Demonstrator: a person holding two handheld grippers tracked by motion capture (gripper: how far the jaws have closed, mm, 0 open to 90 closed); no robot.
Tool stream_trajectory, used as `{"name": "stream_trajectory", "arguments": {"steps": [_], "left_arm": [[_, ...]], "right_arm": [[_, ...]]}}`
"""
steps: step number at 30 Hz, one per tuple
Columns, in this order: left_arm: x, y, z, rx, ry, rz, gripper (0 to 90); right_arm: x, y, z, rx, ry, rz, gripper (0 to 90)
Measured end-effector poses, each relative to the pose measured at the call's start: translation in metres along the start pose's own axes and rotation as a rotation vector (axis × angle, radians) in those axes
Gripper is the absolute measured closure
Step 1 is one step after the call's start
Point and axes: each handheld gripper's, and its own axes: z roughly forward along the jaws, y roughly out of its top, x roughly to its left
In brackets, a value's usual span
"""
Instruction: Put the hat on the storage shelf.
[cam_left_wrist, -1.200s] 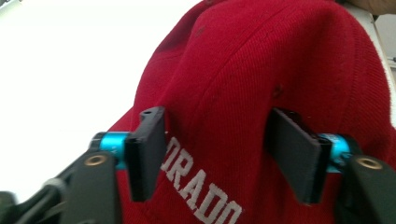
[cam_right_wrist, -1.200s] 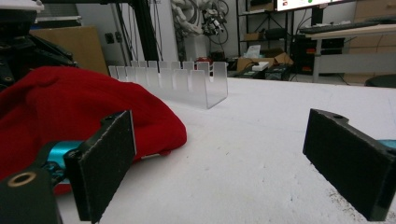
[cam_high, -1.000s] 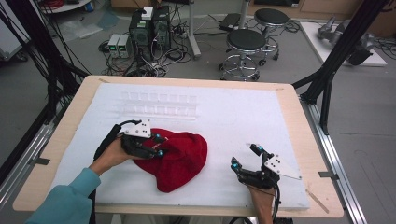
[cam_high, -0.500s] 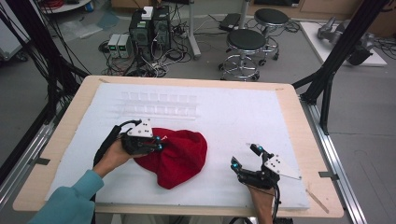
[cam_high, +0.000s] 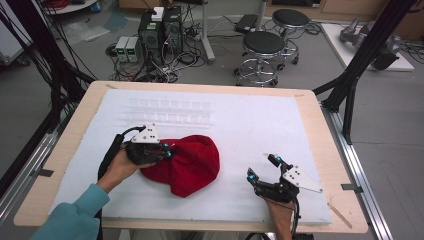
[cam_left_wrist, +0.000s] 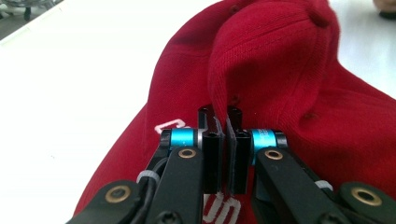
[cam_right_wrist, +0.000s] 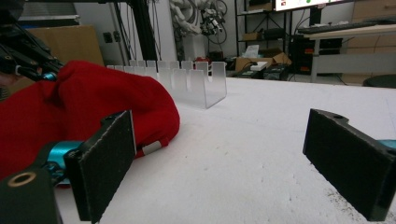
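Your left gripper (cam_left_wrist: 223, 140) has just closed, pinching a fold of the red cap (cam_high: 192, 162) at near left; lift slowly. Right gripper (cam_high: 262, 167) waits spread wide, near right.

White lettering on the red cap (cam_left_wrist: 280, 84) half hidden behind the left hand-held gripper (cam_left_wrist: 223, 154), unreadable. Cap cut off by the right and bottom edges in the left gripper view. Clear plastic rack (cam_high: 170, 111) faint against the white counter (cam_high: 260, 125) from above.
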Motion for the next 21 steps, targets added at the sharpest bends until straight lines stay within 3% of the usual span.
{"name": "stream_trajectory", "arguments": {"steps": [10,12,16,19,21], "left_arm": [[-0.005,0.011,-0.014,-0.080,0.088,-0.058,87.0],[-0.005,0.015,-0.017,-0.120,0.110,-0.081,87.0],[-0.006,0.019,-0.019,-0.163,0.129,-0.112,87.0],[-0.006,0.025,-0.021,-0.188,0.157,-0.135,86.9],[-0.006,0.029,-0.021,-0.210,0.180,-0.150,86.9]], "right_arm": [[0.000,0.000,0.000,0.000,-0.004,-0.001,8.3],[0.001,0.000,0.000,0.005,-0.006,0.003,8.3],[0.002,0.001,0.001,0.012,-0.011,-0.016,8.3],[0.007,0.002,0.006,0.049,-0.007,-0.061,8.3],[0.009,0.004,0.007,0.050,0.006,-0.058,8.3]]}}
